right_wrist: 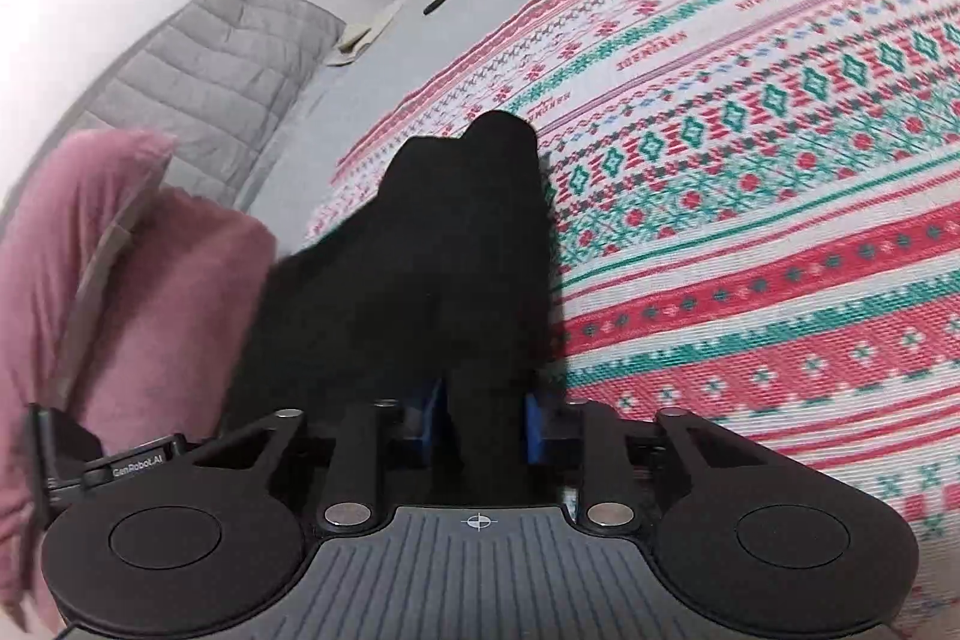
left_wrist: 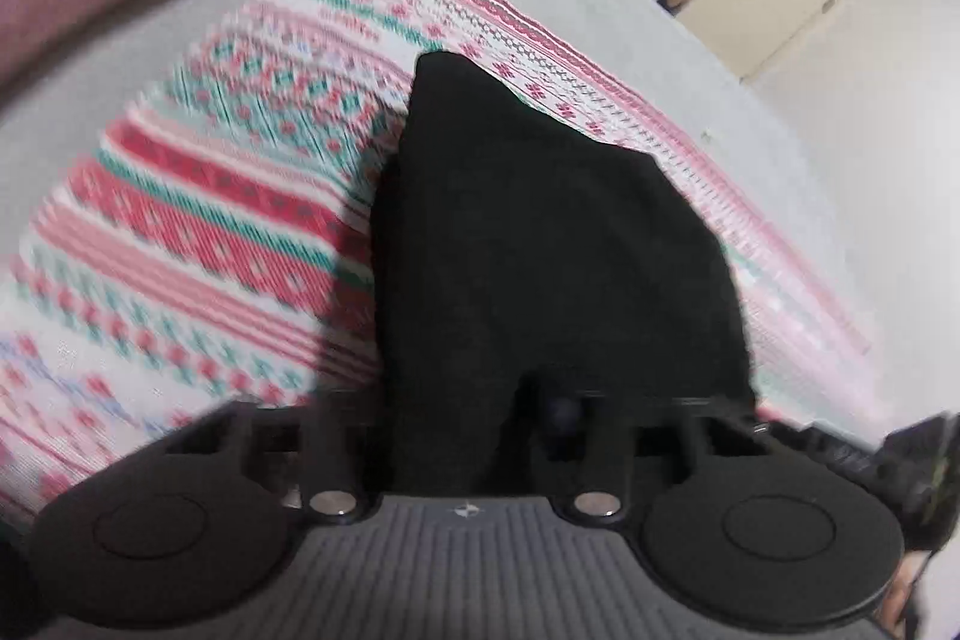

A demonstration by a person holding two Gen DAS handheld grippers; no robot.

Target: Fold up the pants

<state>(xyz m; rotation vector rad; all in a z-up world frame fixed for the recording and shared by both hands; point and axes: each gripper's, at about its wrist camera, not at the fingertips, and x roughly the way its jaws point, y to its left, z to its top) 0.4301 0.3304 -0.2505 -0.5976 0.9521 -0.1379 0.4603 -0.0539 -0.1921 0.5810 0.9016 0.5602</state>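
Between the blue-padded fingers (right_wrist: pixel 534 430) of the right gripper (right_wrist: pixel 480 430) runs a strip of black, soft fabric pants (right_wrist: pixel 432 268); the jaws stand narrow and appear to pinch the cloth. The left gripper (left_wrist: pixel 474 430) is likewise buried in the same dark cloth, its fingers hidden under it, so a grip there seems likely but cannot be confirmed.

The pants rise from both grippers as a limp, draping bundle. Beneath and beyond the pants lies a red, green and white patterned woven blanket (right_wrist: pixel 750 220); a pink plush pillow (right_wrist: pixel 120 250) sits beside the pants.

The cloth looks light, floppy and non-fragile; it will sag and slide. Hems, waistband or corners probably offer the firmest hold.
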